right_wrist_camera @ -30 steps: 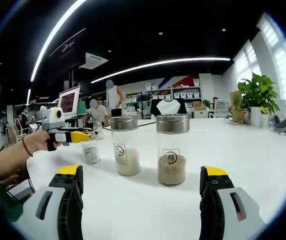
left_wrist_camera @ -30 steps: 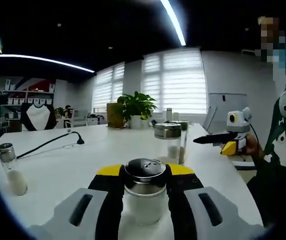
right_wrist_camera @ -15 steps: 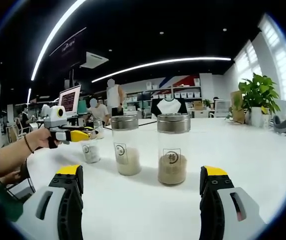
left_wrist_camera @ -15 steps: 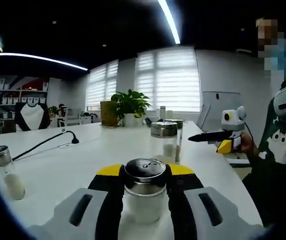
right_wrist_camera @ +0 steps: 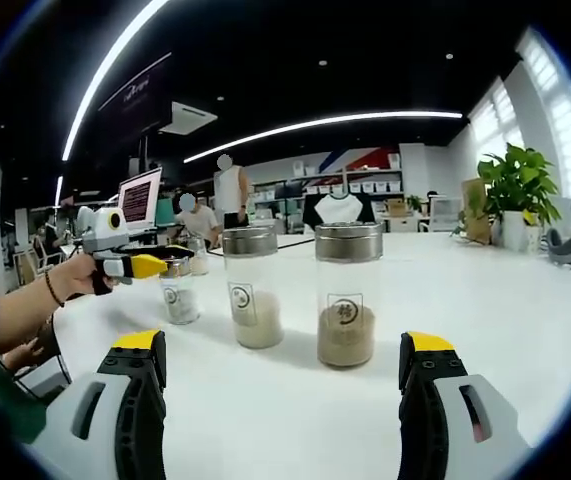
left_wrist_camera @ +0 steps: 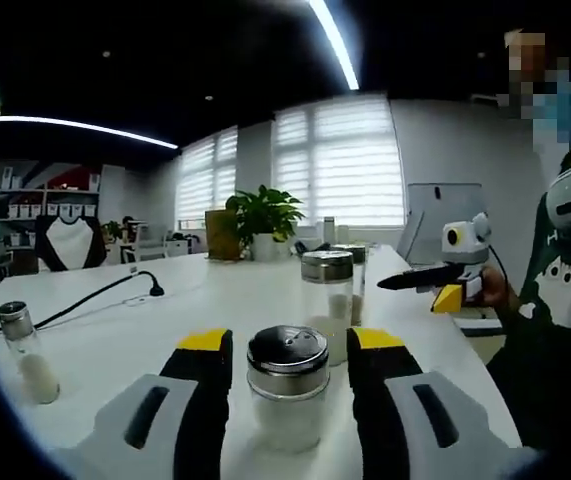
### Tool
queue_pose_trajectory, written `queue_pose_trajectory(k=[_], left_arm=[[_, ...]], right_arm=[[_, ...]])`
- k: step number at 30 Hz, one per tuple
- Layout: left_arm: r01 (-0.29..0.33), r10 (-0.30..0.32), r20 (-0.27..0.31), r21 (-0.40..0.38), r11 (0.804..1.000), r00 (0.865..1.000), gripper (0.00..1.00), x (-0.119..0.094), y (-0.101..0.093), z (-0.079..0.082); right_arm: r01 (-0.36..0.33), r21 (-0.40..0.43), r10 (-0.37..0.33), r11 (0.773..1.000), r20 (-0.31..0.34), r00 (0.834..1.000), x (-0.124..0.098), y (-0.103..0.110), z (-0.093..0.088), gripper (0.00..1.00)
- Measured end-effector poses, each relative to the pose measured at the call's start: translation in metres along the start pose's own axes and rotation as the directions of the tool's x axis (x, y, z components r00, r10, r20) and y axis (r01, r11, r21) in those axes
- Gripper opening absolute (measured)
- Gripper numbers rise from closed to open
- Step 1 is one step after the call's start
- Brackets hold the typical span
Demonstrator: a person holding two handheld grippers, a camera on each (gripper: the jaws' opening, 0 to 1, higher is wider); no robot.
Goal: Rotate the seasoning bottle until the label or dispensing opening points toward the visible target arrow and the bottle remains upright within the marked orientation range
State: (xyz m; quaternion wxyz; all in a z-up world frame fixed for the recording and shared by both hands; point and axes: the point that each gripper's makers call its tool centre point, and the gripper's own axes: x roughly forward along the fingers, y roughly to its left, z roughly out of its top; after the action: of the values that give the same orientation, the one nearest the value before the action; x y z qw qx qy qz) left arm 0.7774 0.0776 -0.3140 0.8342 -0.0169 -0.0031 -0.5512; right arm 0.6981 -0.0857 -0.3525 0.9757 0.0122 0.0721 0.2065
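**Left jaws let go of the bottle**

Released since half a second ago: left gripper (left_wrist_camera: 290, 370) jaws, then tight against the seasoning bottle (left_wrist_camera: 287, 395), now stand spread with a gap each side. Bottle sits upright on the white table (left_wrist_camera: 115, 340), bottom centre of the left gripper view, between the jaws, metal shaker lid up, white powder inside. Behind it, mid-frame, a taller jar (left_wrist_camera: 327, 300) with metal lid. Small shaker (left_wrist_camera: 27, 350) at far left edge. Black cable (left_wrist_camera: 95, 292) across the table, plant (left_wrist_camera: 263, 212) near the window.

Right gripper (right_wrist_camera: 283, 375) jaws wide apart, nothing between them. Ahead in the right gripper view, centre: jar of brown grains (right_wrist_camera: 348, 295), jar of pale grains (right_wrist_camera: 251, 288), small jar (right_wrist_camera: 177, 290) at left beside the left gripper's yellow tip. A hand (right_wrist_camera: 70, 282) holds that gripper, left of frame.
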Motion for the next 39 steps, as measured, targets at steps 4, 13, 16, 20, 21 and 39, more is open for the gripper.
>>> queue_pose_trajectory(k=[4,13,16,20,21,39], left_arm=[[-0.067,0.067,-0.015,0.031,0.997,0.998,0.54,-0.007,-0.003,0.004],[-0.217,0.218,-0.021,0.013,0.976,0.976,0.55,-0.014,-0.007,0.003],[-0.242,0.241,-0.015,-0.057,0.969,0.970,0.55,-0.014,-0.010,0.000],[-0.406,0.404,-0.058,-0.030,0.913,0.913,0.54,-0.023,0.005,-0.010],[-0.443,0.441,-0.070,-0.005,0.897,0.895,0.54,-0.023,0.008,-0.013],[-0.613,0.614,-0.001,-0.076,0.787,0.789,0.51,-0.019,0.007,-0.001]], right_arm=[[0.002,0.000,-0.002,1.000,0.002,1.000,0.000,-0.001,0.001,0.99],[0.004,0.001,-0.004,1.000,0.005,1.000,-0.001,0.000,0.001,0.99],[0.006,0.001,-0.006,1.000,0.002,1.000,-0.001,-0.001,0.001,0.99],[0.006,0.001,-0.006,1.000,0.001,1.000,-0.001,0.000,0.000,0.99],[0.006,0.001,-0.006,1.000,0.002,1.000,-0.001,0.000,0.001,0.99],[0.014,0.015,-0.014,1.000,0.011,1.000,-0.004,-0.004,0.001,0.99]])
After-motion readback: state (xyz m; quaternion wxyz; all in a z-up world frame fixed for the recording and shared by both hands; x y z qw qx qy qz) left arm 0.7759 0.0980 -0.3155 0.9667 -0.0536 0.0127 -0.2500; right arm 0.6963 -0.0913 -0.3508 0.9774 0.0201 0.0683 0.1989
